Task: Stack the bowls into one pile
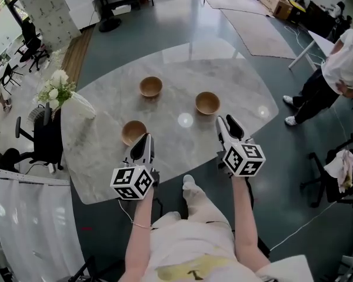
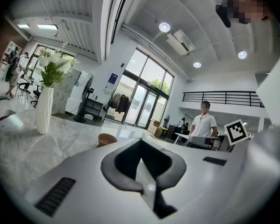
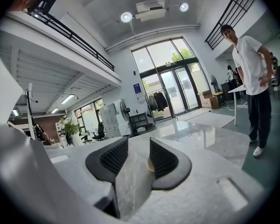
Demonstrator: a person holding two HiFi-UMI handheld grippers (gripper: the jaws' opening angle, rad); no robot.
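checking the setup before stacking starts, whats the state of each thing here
near wooden bowl, upright, empty, unstacked
far left wooden bowl, upright, empty, unstacked
right wooden bowl, upright, empty, unstacked
vase, upright, holding flowers
left tool, open, empty
right tool, open, empty

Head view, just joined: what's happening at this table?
A person stands at the marble table with a gripper in each hand. Three wooden bowls sit apart on it, none stacked yet: near-left bowl, far-left bowl, right bowl. The left gripper is close beside the near-left bowl; the right gripper points towards the right bowl. Both grippers are open and hold nothing.
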